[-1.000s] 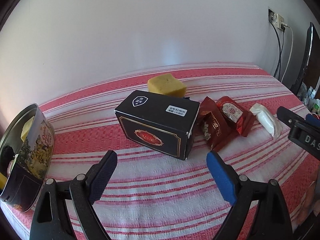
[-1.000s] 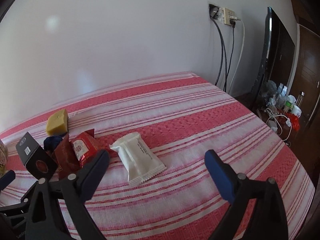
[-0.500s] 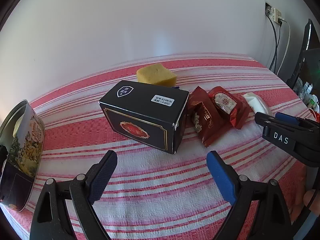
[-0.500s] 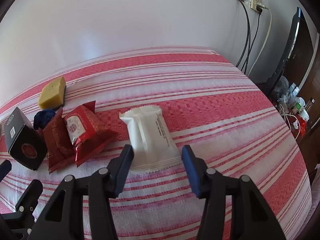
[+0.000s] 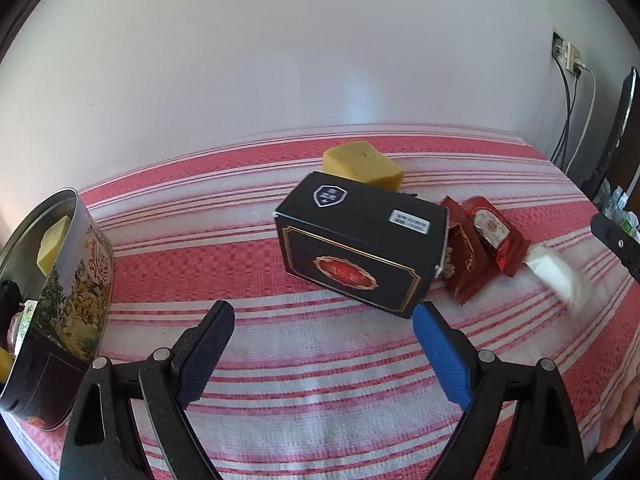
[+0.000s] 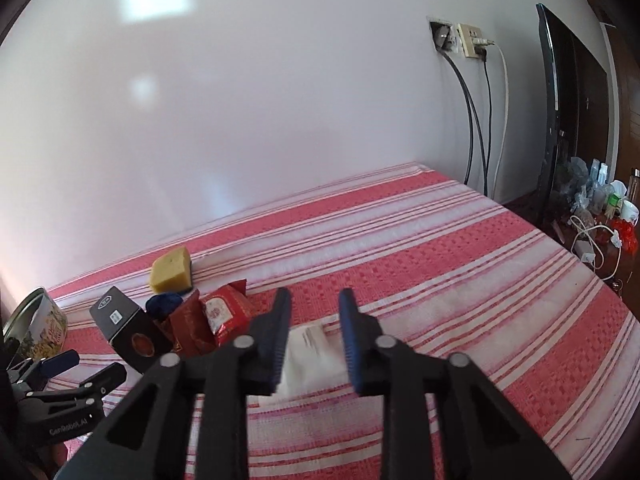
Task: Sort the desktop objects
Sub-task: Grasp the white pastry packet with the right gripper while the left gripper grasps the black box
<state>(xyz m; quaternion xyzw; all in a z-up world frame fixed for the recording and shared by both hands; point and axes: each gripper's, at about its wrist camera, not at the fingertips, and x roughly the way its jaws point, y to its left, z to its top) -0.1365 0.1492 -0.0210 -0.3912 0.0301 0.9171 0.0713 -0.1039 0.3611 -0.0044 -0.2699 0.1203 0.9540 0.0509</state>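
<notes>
The white sachet (image 6: 310,354) sits pinched between the two fingers of the right gripper (image 6: 314,312), whose jaws have just been closing and now clamp it; the packet shows blurred in the gap between the pads, above the red-and-white striped cloth (image 6: 460,280). In the left wrist view the same sachet (image 5: 558,274) appears smeared at about 3 o'clock, just beside the red snack packets (image 5: 480,240).

Those red packets (image 6: 216,316) lie at 9 o'clock of the held sachet in the right wrist view, leaning on one another. Touching them on their far side is the black box (image 5: 360,244) with gold trim and a red emblem, lying on its long face. Behind the box, toward 12 o'clock, rests the yellow sponge block (image 5: 362,164), and a dark blue item (image 6: 164,304) peeks between sponge and box; what it is I cannot tell.

The left gripper (image 5: 324,320) hangs with its jaws spread wide and nothing between them, its fingertips just short of the black box. At 9 o'clock of it stands the round biscuit tin (image 5: 64,300), open at the top, with a yellow piece inside.

At 1 o'clock in the right wrist view, a wall socket (image 6: 460,40) feeds cables (image 6: 476,128) down the white wall, beside a dark monitor (image 6: 552,120).
</notes>
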